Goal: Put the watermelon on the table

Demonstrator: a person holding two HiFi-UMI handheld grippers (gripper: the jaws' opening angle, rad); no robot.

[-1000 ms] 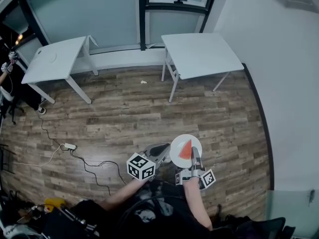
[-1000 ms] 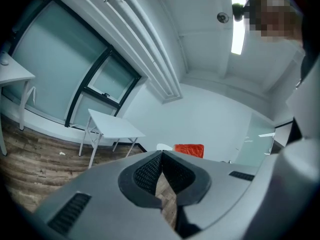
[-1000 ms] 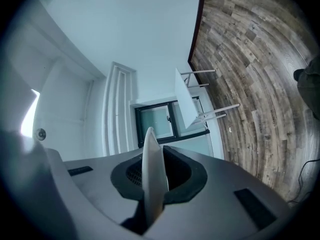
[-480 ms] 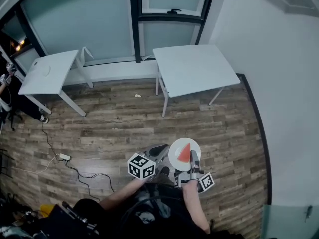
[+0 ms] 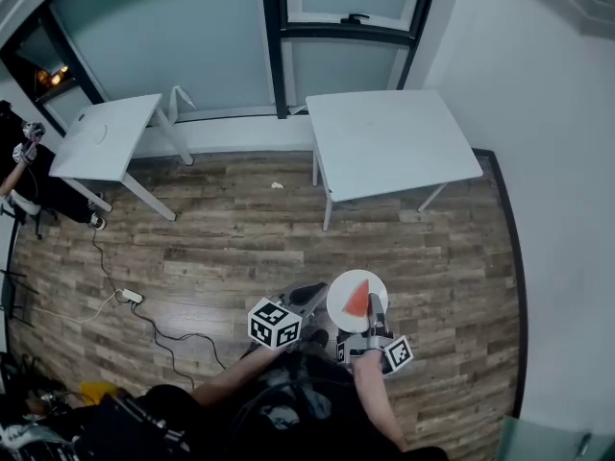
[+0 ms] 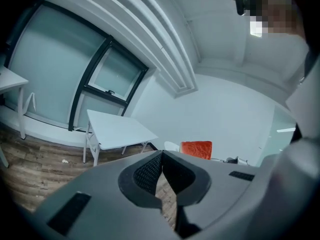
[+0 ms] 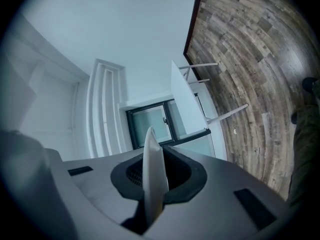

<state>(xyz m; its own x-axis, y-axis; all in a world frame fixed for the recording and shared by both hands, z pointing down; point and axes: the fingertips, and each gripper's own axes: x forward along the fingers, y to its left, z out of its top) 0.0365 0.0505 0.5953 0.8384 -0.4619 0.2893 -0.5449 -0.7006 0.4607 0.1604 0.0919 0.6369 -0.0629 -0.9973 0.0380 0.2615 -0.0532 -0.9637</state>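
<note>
A red wedge of watermelon (image 5: 357,299) lies on a small white plate (image 5: 344,307), held above the wooden floor in the head view. My right gripper (image 5: 373,309) is shut on the plate's near rim; in the right gripper view the plate (image 7: 154,176) stands edge-on between the pads. My left gripper (image 5: 315,290) hangs just left of the plate, shut and holding nothing. In the left gripper view its jaws (image 6: 161,156) meet, with the watermelon (image 6: 196,149) just to the right. The white table (image 5: 389,142) stands ahead by the window.
A second white table (image 5: 106,134) stands at the far left. A power strip (image 5: 130,297) and its cable lie on the floor to the left. A person (image 5: 19,157) is at the left edge. The white wall (image 5: 557,161) runs along the right.
Both grippers and the plate have been carried toward the right-hand table, which now looks larger and nearer. The grip on the plate is unchanged.
</note>
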